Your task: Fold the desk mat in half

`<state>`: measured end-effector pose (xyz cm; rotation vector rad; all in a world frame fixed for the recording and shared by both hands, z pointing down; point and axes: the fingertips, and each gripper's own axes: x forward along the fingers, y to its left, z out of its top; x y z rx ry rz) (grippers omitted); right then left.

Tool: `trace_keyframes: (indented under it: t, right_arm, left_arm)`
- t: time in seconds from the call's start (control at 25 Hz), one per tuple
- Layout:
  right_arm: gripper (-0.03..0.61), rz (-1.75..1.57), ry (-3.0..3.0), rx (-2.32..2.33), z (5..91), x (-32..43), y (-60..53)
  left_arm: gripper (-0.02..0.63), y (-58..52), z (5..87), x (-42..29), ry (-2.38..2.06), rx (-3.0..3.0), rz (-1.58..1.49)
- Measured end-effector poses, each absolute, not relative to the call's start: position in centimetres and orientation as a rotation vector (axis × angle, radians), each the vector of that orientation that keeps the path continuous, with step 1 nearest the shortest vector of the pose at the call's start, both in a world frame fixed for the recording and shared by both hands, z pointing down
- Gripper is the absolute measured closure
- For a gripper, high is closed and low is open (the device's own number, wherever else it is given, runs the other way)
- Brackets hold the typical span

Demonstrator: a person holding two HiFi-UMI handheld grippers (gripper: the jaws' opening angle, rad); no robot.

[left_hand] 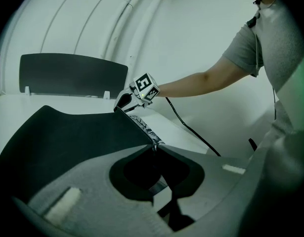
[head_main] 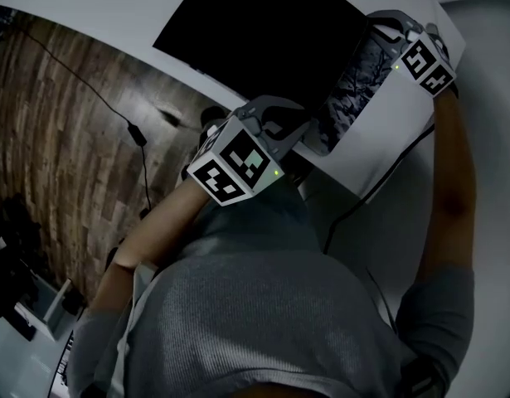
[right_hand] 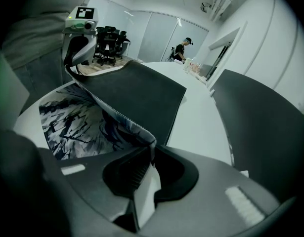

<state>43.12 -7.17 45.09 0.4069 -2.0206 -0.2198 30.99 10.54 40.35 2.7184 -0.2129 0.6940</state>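
Observation:
The desk mat [head_main: 255, 36] is lifted at its near edge and curls over itself, so its black underside faces up and a strip of the black-and-white printed face [head_main: 347, 98] shows below. My left gripper [head_main: 279, 127] is shut on one near corner [left_hand: 154, 143]. My right gripper [head_main: 381, 30] is shut on the other near corner [right_hand: 152, 141]. In the left gripper view the right gripper [left_hand: 126, 101] holds the far end of the raised edge. In the right gripper view the left gripper [right_hand: 72, 65] holds its end above the printed face [right_hand: 77, 125].
The mat lies on a white desk [head_main: 404, 139]. A black cable [head_main: 379, 181] runs across it by my right arm. A dark panel [left_hand: 72, 75] stands at the desk's back edge. Wooden floor [head_main: 64, 139] lies left. Office chairs [right_hand: 109, 41] and a person [right_hand: 181, 48] are far off.

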Motion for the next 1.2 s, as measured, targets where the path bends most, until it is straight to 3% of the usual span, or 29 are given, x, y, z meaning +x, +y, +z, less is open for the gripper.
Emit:
trace_keyframes:
  t: [1.04, 1.2]
  right_arm:
    - [0.543, -0.150, -1.898, 0.411, 45.2, 50.1, -2.0]
    - [0.509, -0.115, -1.884, 0.396, 45.4, 50.1, -1.5]
  left_arm:
    - [0.583, 15.5, 40.0, 36.6, -0.028, 2.739, 0.688]
    - [0.570, 15.0, 40.2, 36.1, -0.085, 2.773, 0.688]
